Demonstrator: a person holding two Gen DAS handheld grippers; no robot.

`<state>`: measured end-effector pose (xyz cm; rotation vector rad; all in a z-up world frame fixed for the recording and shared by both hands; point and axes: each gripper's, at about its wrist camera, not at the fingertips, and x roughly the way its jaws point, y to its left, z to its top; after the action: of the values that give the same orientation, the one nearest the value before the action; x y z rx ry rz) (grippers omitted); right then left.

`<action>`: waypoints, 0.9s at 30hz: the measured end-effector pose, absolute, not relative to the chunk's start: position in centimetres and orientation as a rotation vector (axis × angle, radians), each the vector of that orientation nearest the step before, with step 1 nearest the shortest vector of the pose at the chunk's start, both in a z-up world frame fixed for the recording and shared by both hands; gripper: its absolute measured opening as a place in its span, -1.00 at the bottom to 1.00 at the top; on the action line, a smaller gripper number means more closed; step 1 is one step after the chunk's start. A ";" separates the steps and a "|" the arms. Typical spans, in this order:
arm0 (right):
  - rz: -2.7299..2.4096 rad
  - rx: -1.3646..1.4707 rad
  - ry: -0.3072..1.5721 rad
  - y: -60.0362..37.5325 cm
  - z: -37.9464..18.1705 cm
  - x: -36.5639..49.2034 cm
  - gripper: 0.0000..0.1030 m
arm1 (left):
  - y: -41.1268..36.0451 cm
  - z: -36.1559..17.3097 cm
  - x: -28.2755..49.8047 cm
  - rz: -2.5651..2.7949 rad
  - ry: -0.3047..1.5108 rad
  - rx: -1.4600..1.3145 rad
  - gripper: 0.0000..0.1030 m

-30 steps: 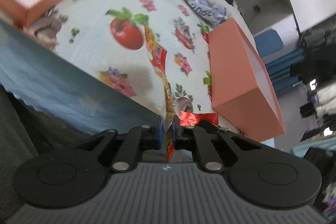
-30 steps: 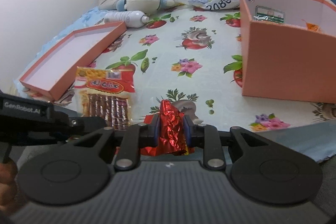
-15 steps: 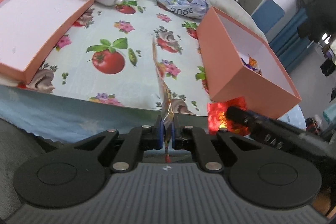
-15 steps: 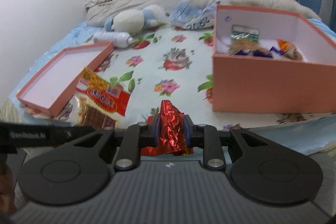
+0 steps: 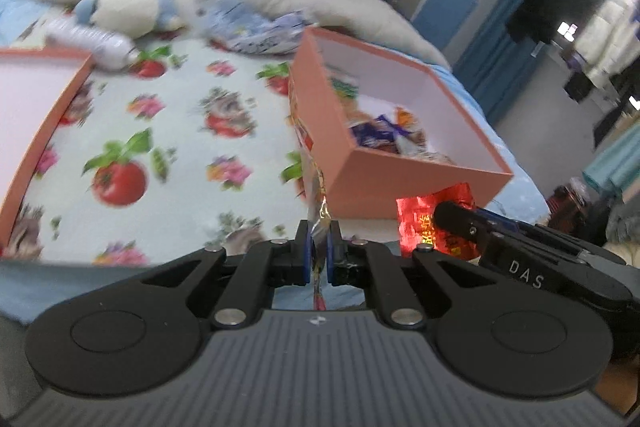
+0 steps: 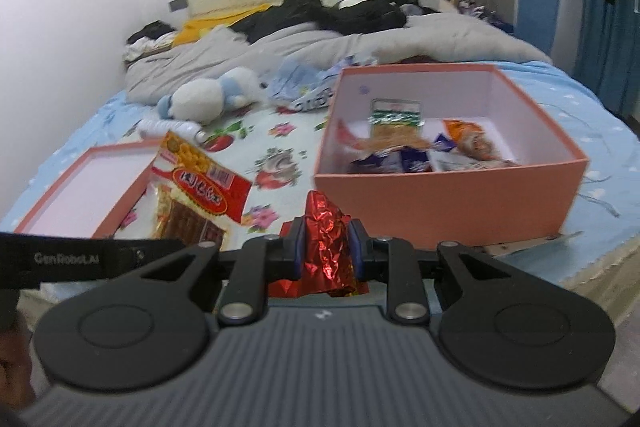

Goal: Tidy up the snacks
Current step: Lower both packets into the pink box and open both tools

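My left gripper [image 5: 319,251] is shut on a flat red-and-yellow snack packet [image 5: 316,187], seen edge-on in the left wrist view and broadside in the right wrist view [image 6: 196,195]. My right gripper [image 6: 327,247] is shut on a crumpled red foil snack [image 6: 326,239], which also shows in the left wrist view [image 5: 432,223]. Both are held in the air in front of the open orange box [image 6: 440,203], [image 5: 340,147], which holds several snack packets [image 6: 400,143].
The box lid [image 6: 80,187], [image 5: 36,107] lies open-side up at the left on the fruit-print cloth [image 5: 180,147]. A plush toy [image 6: 208,99], a white bottle [image 6: 168,127], crumpled wrapping [image 6: 308,83] and a grey duvet [image 6: 320,47] lie farther back on the bed.
Both grippers have risen with their snacks and moved toward the orange box. The inside of the box and its snacks have come into view.
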<state>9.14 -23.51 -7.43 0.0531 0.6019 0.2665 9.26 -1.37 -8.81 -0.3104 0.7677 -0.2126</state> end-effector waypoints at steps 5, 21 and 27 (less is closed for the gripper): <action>0.203 0.051 0.541 -25.5 -6.2 10.5 -0.50 | -4.0 -6.8 11.3 -0.319 0.736 -0.255 -0.84; 0.092 0.053 0.448 -30.8 -3.1 20.9 -0.49 | -10.4 -1.6 25.0 -0.416 0.651 -0.162 -0.84; 0.106 0.071 0.519 -31.6 -5.3 25.4 -0.49 | -12.2 -4.0 30.6 -0.423 0.713 -0.147 -0.84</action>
<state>25.40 -31.58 -5.29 0.0712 0.5185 0.1056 30.64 -12.16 -3.99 -0.1473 0.7127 -0.4225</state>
